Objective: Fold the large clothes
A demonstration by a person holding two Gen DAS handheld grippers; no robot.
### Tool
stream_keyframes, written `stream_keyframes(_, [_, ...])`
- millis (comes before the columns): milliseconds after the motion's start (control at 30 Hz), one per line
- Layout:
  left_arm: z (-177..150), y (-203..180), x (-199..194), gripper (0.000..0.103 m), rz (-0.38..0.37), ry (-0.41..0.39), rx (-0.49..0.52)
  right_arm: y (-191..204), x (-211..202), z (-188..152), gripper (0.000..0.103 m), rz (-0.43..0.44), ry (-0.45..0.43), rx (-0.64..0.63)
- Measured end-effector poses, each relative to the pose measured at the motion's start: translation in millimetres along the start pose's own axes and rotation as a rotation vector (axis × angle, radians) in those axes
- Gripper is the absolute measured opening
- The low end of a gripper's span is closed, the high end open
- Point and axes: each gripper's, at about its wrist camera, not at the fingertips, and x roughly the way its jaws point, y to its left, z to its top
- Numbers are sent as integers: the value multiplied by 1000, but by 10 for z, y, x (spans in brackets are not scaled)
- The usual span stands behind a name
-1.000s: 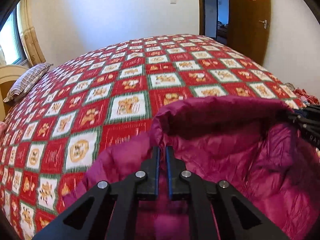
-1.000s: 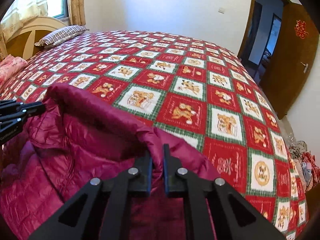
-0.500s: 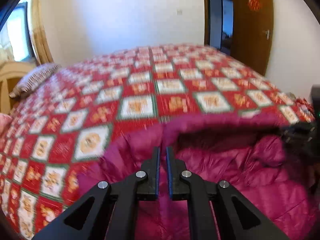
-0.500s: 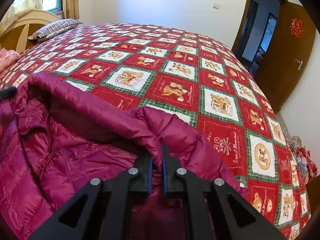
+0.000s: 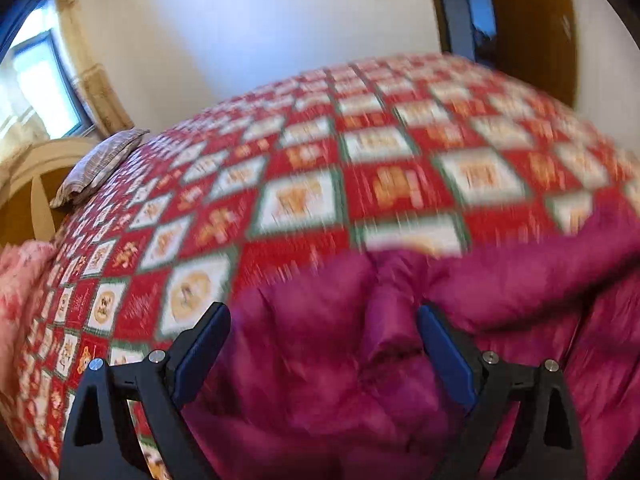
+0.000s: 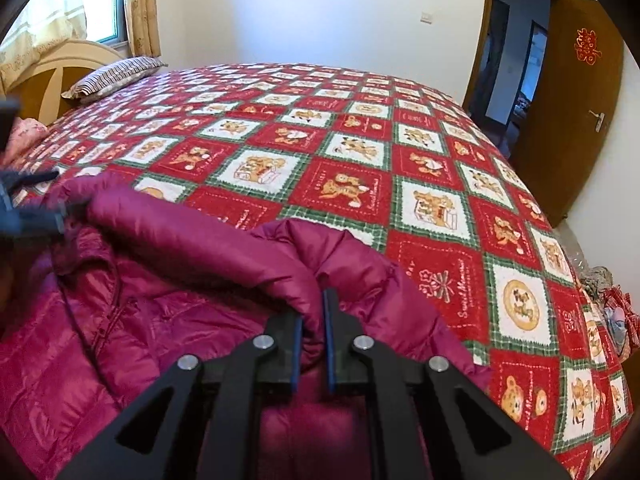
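A bed covered by a red, white and green patchwork quilt is seen filling the space ahead of both sets of fingers, out to a white wall. A magenta puffer jacket is spread on the quilt's near part, under and around the fingers in both views; in the left wrist view, which is motion-blurred, the jacket is seen below and between the spread fingers. The left gripper is held wide, blue pads far apart, nothing pinched; whether the pads touch the fabric cannot be told through the blur. The right gripper is closed narrow on a raised fold of the jacket's edge, the fabric squeezed between the blue pads. From that fold a thick rolled edge is seen running off to the left of the right fingers, toward a dark blurred object at the frame's far left, too blurred to identify. A brown door is seen ajar far ahead and right of the right fingers. A wooden headboard and curtained window are seen far ahead to the left. A striped pillow is lying at the quilt's far left corner, beside the headboard. Something pink is seen at the quilt's left edge, well left of the left fingers.
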Motion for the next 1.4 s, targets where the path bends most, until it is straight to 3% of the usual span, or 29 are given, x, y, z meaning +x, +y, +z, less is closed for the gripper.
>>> stream_keyframes(100, [-110, -55, -58, 95, 2, -16, 31, -46, -124, -2, 28, 20, -12, 18])
stream_keyframes(167, [-55, 8, -130, 95, -29, -21, 1, -82, -234, 13, 43, 12, -20, 54])
stream_keyframes(267, [99, 93, -334, 95, -52, -74, -45, -109, -435, 73, 43, -10, -57, 106])
stream_keyframes(367, [326, 143, -640, 95, -106, -180, -90, -76, -563, 206, 43, -15, -101, 143])
stream_keyframes(433, [467, 114, -732, 95, -167, -211, -115, -33, -535, 329, 43, 7, -109, 169])
stream_keyframes(533, [560, -1, -592, 95, -238, -174, -149, 57, -350, 514, 43, 45, -100, 207])
stream_keyframes(600, [524, -135, -343, 95, -216, -112, -135, 125, -118, 578, 43, 67, -53, 226])
stream_keyframes(767, [171, -306, 46, 95, -226, 16, -134, 278, 168, 337, 43, 80, 20, 209])
stream_keyframes(933, [51, -340, 104, 95, -223, 19, -137, 288, 277, 90, 38, 51, 45, 175])
stream_keyframes(1400, [2, -426, 238, 95, -198, 49, -110, 306, 425, 35, 37, 31, 54, 160])
